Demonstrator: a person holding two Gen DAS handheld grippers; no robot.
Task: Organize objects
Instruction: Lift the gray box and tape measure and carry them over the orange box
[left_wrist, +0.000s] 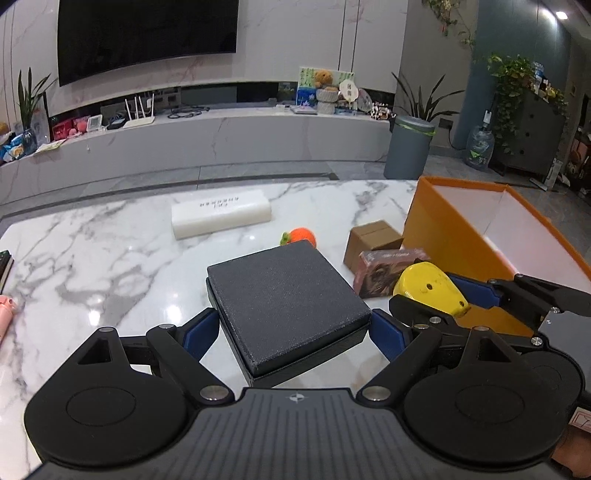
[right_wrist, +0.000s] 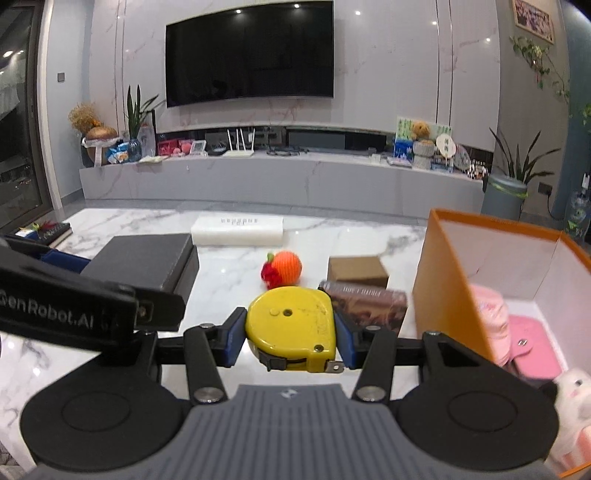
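Observation:
My left gripper (left_wrist: 293, 326) is shut on a dark grey square box (left_wrist: 288, 302), held just over the marble table (left_wrist: 110, 258). The box also shows in the right wrist view (right_wrist: 144, 260). My right gripper (right_wrist: 291, 334) is shut on a yellow tape measure (right_wrist: 291, 326), which also shows in the left wrist view (left_wrist: 428, 286). An orange storage box (left_wrist: 480, 236) stands open at the right; in the right wrist view (right_wrist: 443, 280) it holds pink items (right_wrist: 532, 350) and a white plush (right_wrist: 572, 398).
On the table lie a white tissue pack (left_wrist: 221, 214), an orange knitted fruit (left_wrist: 301, 236), a small brown carton (left_wrist: 373, 240) and a patterned brown packet (left_wrist: 384, 269). A pink object (left_wrist: 5, 314) sits at the left edge. Books (right_wrist: 51, 230) lie far left.

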